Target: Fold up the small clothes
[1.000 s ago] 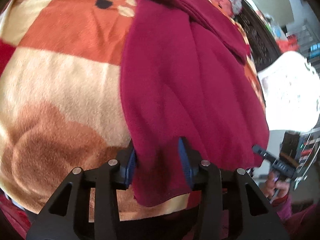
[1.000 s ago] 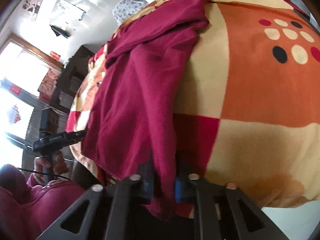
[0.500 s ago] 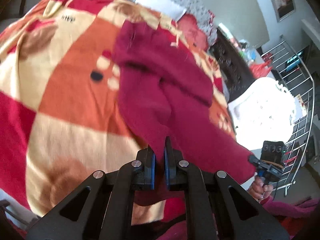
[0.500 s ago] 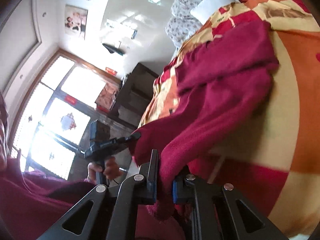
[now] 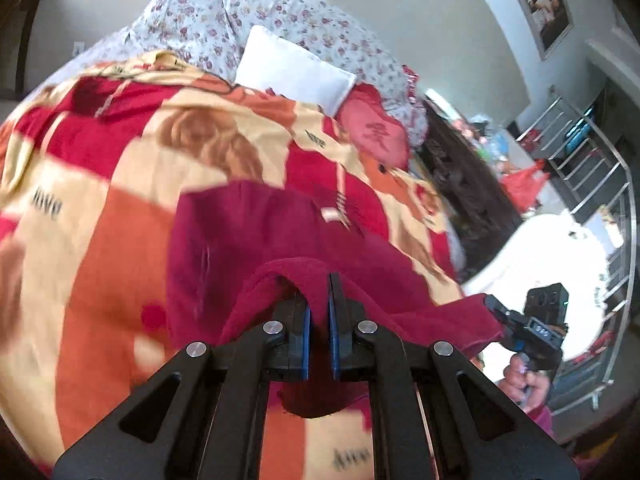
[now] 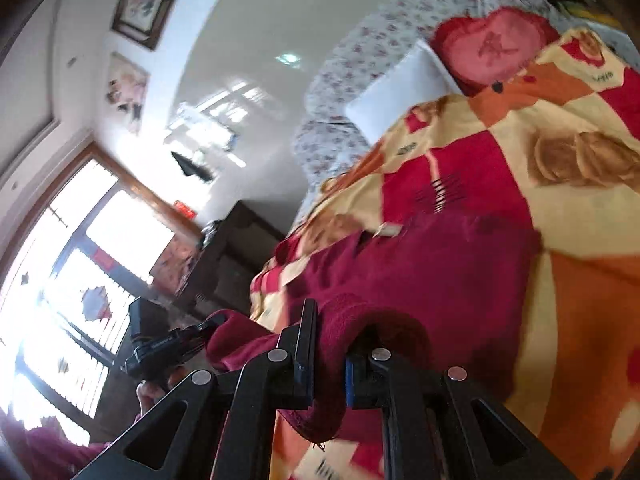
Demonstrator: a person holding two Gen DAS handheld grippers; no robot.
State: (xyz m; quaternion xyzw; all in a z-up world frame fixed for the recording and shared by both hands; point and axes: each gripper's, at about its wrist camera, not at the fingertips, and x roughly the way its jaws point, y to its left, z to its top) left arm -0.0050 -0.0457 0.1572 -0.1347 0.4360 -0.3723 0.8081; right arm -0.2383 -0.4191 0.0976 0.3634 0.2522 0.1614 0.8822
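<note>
Maroon garment (image 5: 248, 240); red-orange-cream patchwork blanket (image 5: 120, 208)

**Open blanket ahead, pillows at the far end**

The patterned blanket (image 5: 100, 260) left of the maroon garment (image 5: 240, 240) lies bare and passable. Ahead, a white pillow (image 5: 292, 72) and red cushion (image 5: 372, 132) block the bed's head; a dark cabinet (image 5: 468, 196) flanks the bed's right side.

Both grippers, left (image 5: 318, 312) and right (image 6: 328, 344), have lifted the garment's (image 5: 248, 240) near edge off the blanket (image 5: 100, 240) and carried it forward over itself.

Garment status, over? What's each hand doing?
Left gripper and right gripper shut on garment. Near edge lifted over blanket. Nothing blocking.
</note>
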